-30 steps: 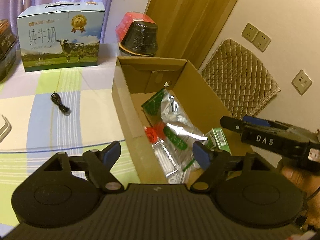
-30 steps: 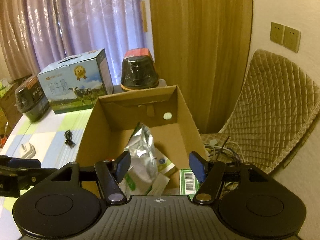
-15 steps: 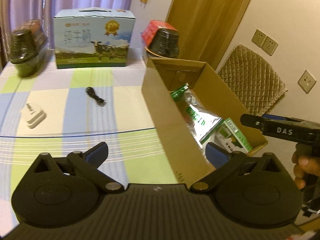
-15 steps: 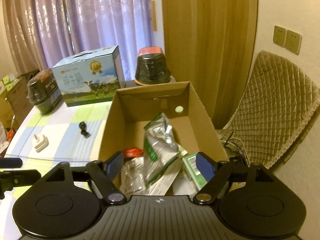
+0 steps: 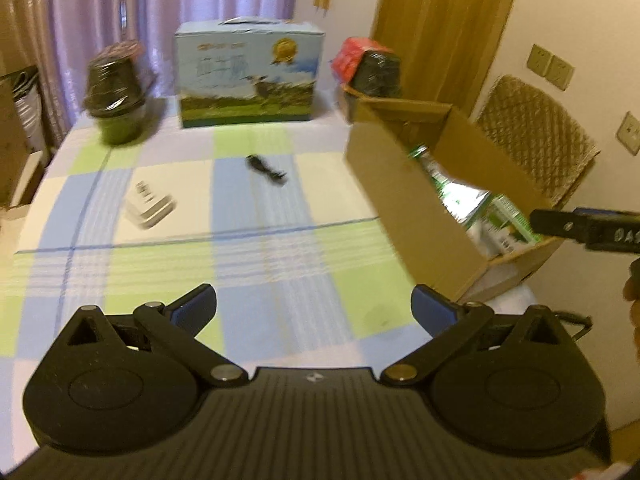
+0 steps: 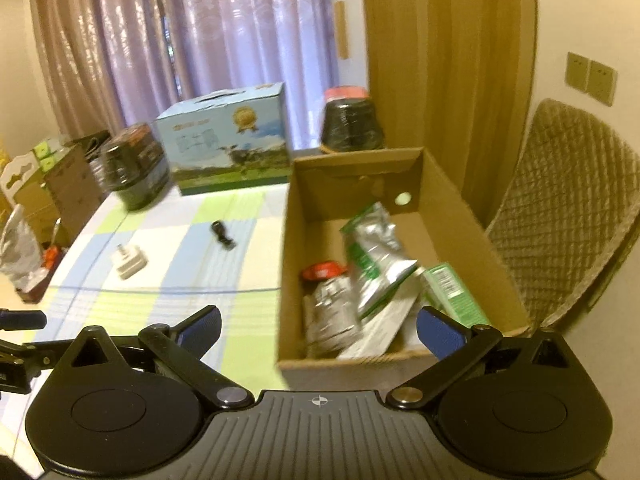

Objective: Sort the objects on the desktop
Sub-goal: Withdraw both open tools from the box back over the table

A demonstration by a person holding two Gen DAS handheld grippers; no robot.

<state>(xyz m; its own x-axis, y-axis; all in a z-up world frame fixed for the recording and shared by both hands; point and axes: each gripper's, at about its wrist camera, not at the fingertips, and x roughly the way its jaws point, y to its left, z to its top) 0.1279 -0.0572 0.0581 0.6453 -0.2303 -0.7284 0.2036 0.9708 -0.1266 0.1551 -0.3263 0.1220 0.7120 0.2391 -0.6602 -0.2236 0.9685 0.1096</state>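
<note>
The left gripper point(image 5: 314, 306) hangs above the near part of the desk point(image 5: 280, 264), fingers spread wide and empty. The right gripper point(image 6: 318, 328) hovers at the near edge of the cardboard box point(image 6: 292, 280), fingers also wide, holding nothing. On the checked cloth a white charger point(image 5: 150, 206) lies at 10 o'clock and a black cable point(image 5: 266, 168) at 12, well apart, bare cloth around both. Foil packets point(image 6: 372, 248) lie inside the box.
</note>
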